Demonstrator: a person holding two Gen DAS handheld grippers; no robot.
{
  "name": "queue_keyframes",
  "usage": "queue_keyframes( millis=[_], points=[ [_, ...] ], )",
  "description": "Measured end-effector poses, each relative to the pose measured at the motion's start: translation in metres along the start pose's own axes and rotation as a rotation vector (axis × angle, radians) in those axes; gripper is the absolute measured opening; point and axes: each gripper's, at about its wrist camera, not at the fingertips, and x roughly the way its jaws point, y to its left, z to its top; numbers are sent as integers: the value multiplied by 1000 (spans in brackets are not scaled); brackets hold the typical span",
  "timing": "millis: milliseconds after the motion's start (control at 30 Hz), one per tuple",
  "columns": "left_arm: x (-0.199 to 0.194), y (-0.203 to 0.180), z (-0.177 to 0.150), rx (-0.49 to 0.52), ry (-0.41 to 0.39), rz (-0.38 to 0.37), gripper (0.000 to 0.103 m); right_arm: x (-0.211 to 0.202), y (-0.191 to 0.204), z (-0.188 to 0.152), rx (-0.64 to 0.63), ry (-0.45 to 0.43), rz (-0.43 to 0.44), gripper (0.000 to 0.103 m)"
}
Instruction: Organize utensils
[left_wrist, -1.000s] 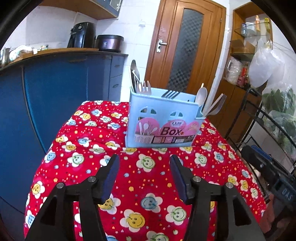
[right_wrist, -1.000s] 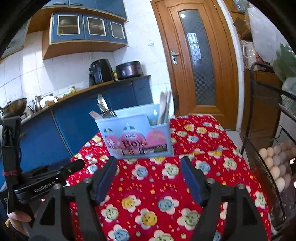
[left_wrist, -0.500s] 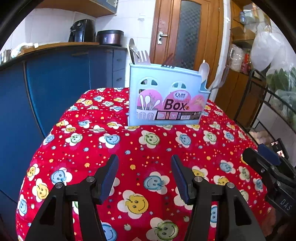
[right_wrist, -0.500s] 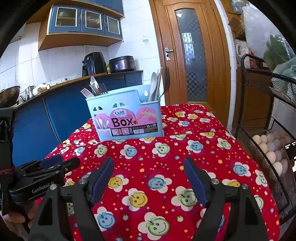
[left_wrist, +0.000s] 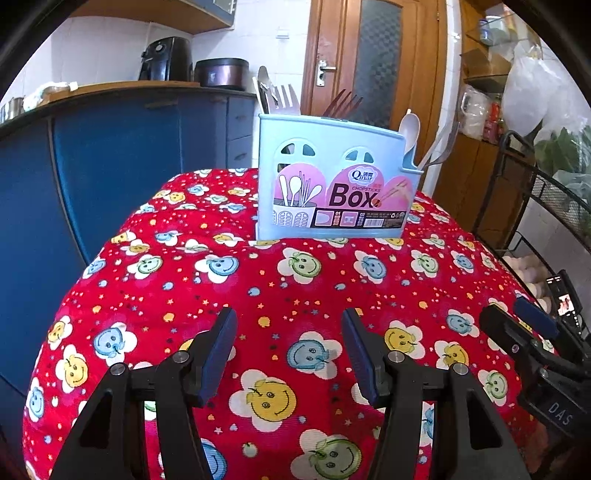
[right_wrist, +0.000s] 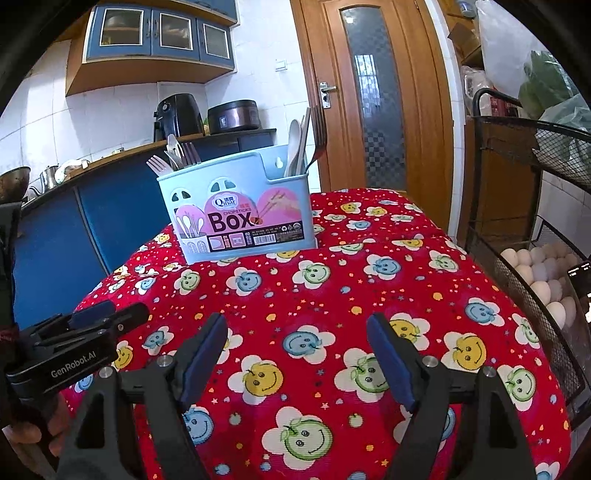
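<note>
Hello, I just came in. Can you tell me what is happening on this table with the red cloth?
A person holds two grippers above the red smiley tablecloth. The left gripper and the right gripper are both open and hold nothing. Ahead of them stands a light blue utensil box with forks at one end and spoons in the compartment at the other end. No loose utensil is visible on the cloth.

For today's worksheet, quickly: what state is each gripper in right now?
Left gripper: open, holding nothing.
Right gripper: open, holding nothing.
</note>
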Motion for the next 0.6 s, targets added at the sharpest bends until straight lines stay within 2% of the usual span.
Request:
queue_keyframes(
  millis=[600],
  points=[
    [0, -1, 2, 5, -9, 3, 60, 0, 1, -1, 0, 3, 1, 80]
  ],
)
